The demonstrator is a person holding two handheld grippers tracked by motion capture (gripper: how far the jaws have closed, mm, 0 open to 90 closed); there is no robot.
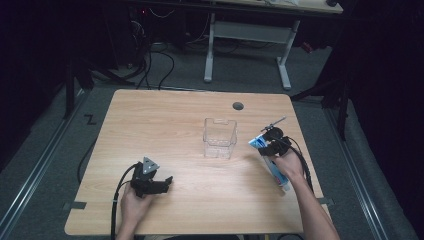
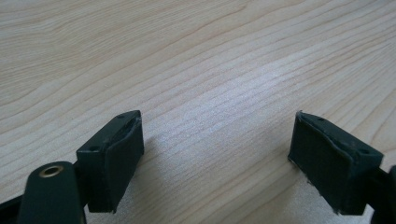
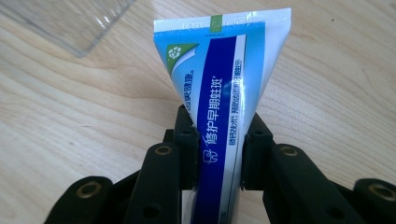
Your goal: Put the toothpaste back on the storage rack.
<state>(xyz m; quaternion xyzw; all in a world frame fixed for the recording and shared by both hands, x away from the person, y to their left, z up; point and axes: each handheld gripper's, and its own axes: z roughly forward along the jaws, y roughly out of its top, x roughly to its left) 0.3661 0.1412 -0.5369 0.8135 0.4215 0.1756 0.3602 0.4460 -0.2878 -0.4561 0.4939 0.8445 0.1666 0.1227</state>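
Note:
A blue and white toothpaste tube [image 3: 219,70] stands between the black jaws of my right gripper [image 3: 217,144], which is shut on it; the flat crimped end points away from the camera. In the high view my right gripper [image 1: 272,142] holds the toothpaste tube [image 1: 276,172] at the table's right side, the tube's cap end reaching back past the hand. A clear plastic box [image 1: 219,137] stands upright near the table's middle, left of the tube. My left gripper [image 1: 162,184] rests low at the front left, its jaws wide open over bare wood [image 2: 219,154].
The light wooden table [image 1: 165,120] has a round cable hole [image 1: 238,106] at its far edge. A corner of the clear box [image 3: 70,21] shows at the upper left of the right gripper view. A white desk frame [image 1: 245,35] stands on the floor beyond.

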